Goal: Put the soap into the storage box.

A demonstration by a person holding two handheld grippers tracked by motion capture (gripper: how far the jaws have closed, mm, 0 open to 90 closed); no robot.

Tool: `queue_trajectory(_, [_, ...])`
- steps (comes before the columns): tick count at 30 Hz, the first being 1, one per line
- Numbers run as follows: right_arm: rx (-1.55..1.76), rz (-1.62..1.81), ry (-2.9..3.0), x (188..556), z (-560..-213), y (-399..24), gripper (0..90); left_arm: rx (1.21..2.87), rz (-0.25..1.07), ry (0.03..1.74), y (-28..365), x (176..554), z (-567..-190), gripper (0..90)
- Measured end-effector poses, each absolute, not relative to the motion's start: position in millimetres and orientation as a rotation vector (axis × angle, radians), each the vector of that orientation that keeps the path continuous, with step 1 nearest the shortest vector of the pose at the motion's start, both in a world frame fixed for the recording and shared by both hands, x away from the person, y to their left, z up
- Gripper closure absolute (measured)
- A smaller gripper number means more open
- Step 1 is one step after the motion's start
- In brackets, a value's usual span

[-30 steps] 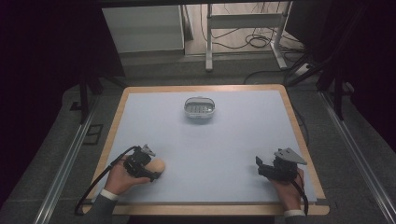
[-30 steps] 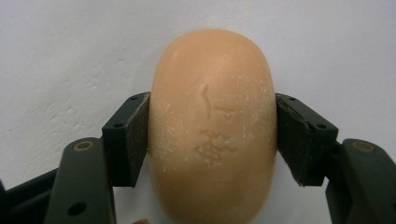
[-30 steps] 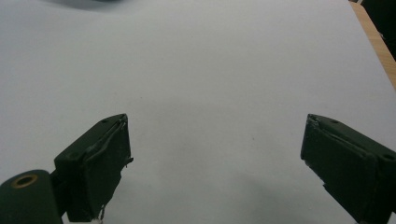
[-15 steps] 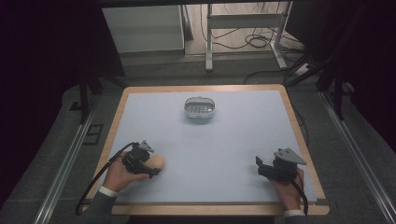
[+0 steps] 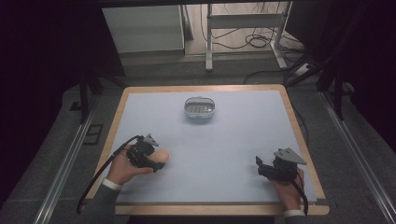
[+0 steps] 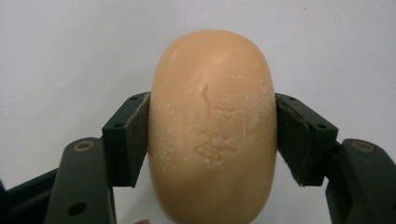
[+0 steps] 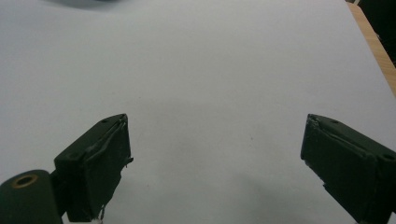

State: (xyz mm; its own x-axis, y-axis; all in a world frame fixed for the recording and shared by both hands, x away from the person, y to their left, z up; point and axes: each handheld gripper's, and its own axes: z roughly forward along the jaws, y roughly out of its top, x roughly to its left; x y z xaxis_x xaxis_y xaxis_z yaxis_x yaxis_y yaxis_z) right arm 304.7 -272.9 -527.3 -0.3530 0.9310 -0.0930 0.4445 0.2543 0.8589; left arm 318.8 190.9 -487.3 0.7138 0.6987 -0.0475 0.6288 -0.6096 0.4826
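Note:
A tan oval bar of soap (image 6: 212, 126) with a stamped mark sits between the pads (image 6: 133, 140) of my left gripper (image 6: 212, 140), which is shut on its two long sides. From above, the soap (image 5: 160, 157) and the left gripper (image 5: 156, 161) are near the front left of the pale blue mat, a little above it. A small oval soap dish (image 5: 200, 109) with a slotted insert stands at the back middle of the mat. My right gripper (image 5: 260, 166) rests at the front right, its jaws wide apart over bare mat (image 7: 219, 149).
The pale blue mat (image 5: 233, 140) lies on a table with a wooden rim (image 5: 299, 135). Dark floor, metal rails and cables surround the table; a white cabinet (image 5: 142, 28) stands behind it.
My left gripper has lifted slightly and shifted a bit with the soap in it. The right gripper has stayed where it was.

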Motion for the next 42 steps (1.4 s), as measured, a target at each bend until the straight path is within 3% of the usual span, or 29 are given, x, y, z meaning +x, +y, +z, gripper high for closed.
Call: queue_trajectory(42, [1.246,1.012,1.919,305,-527,-273,8.5,2.445,0.212,0.946,171,338,-467,32.6])
